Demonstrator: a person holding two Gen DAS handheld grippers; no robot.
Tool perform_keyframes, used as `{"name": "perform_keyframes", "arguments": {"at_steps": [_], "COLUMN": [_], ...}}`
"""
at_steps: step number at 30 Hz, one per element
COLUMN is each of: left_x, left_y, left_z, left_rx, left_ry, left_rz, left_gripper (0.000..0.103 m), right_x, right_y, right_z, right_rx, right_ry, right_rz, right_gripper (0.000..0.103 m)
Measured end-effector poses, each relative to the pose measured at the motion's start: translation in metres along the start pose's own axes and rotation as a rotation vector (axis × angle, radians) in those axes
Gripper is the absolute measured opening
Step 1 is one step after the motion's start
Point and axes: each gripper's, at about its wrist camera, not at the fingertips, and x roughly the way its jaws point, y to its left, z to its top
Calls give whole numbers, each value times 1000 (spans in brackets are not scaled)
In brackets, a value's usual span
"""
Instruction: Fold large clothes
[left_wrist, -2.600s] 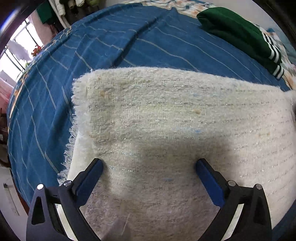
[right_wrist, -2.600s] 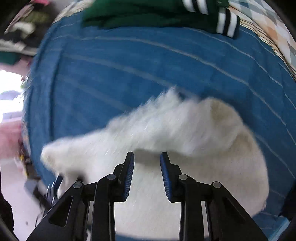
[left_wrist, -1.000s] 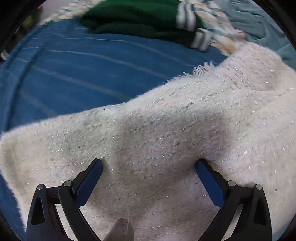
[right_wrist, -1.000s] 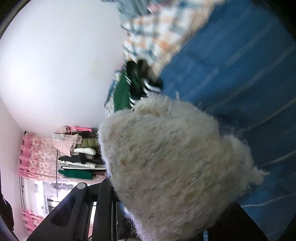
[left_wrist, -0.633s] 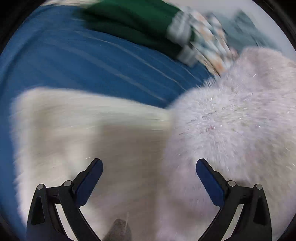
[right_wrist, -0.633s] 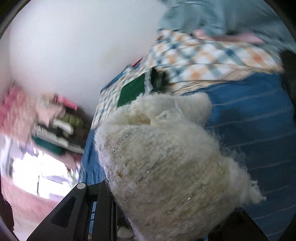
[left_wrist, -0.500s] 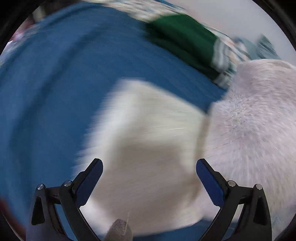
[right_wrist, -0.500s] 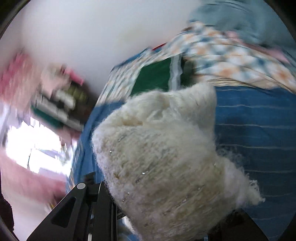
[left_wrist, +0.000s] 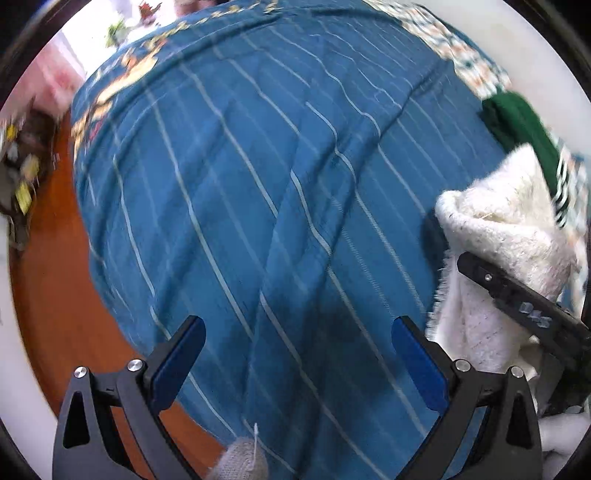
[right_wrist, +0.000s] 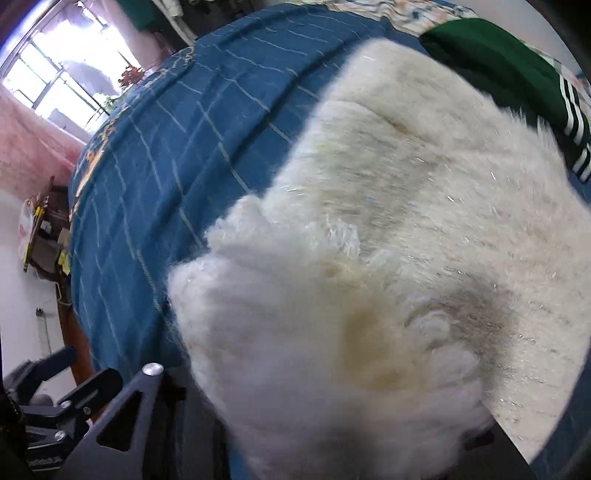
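The left claw (left_wrist: 297, 363) is hanging wide open over the blue bedspread (left_wrist: 258, 184), holding nothing. The right claw (left_wrist: 524, 302) is opening, with the fluffy white sweater (right_wrist: 388, 258) bunched between its jaws. The sweater is sitting beside a green top (right_wrist: 498, 62).

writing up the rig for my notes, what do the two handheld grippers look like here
The left gripper has matte black, angular plastic fingers with triangular cut-outs, silver screw heads and glossy blue pads. The right gripper shows the same black frame, silver screws and a pale embossed marking, too blurred to read. No sleeves or cables show.
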Motion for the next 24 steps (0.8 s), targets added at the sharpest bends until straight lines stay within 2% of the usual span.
{"name": "perform_keyframes", "arguments": {"at_steps": [1,3,4,6,9,12,16,17,18,19,20,22,23,24], "left_x": [-6,-18,-21,-25,-10,19,64,67,70,69,64,41,33,26], "left_y": [5,3,4,2,-18,-43,-68,-72,-76,-79,-79,-73,-69,-63], "left_z": [-4,-11,-12,-14,-16,-9,16,20,23,25,24,13,6,-3], "left_rx": [-33,-97,-118,-148,-153,-162,-217,-229,-238,-247,-254,-246,-242,-244], "left_ry": [0,5,9,19,53,68,63,44,21,23,9,-51,-57,-54], "left_rz": [-41,-129,-168,-245,-365,-413,-437,-450,-431,-433,-433,-432,-424,-405], "left_gripper": [103,103,103,103,103,103,101,69,27,19,17,16,16,16], "right_x": [-14,-46,-60,-85,-108,-113,-112,-112,-113,-113,-115,-114,-114,-111], "right_y": [-8,-28,-40,-65,-111,-151,-187,-190,-192,-191,-191,-189,-190,-188], "right_z": [2,-1,-6,-21,-47,-74,-94,-94,-94,-91,-86,-75,-72,-63], "right_rx": [28,108,148,227,357,468,593,605,614,613,609,588,578,561], "right_ry": [5,6,3,1,0,12,6,5,-2,-7,-19,-21,-8,9], "right_rz": [73,217,277,333,290,194,144,136,121,105,96,82,76,78], "right_gripper": [57,78,80,81,81,81,81,81,81,81,80,67,52,49]}}
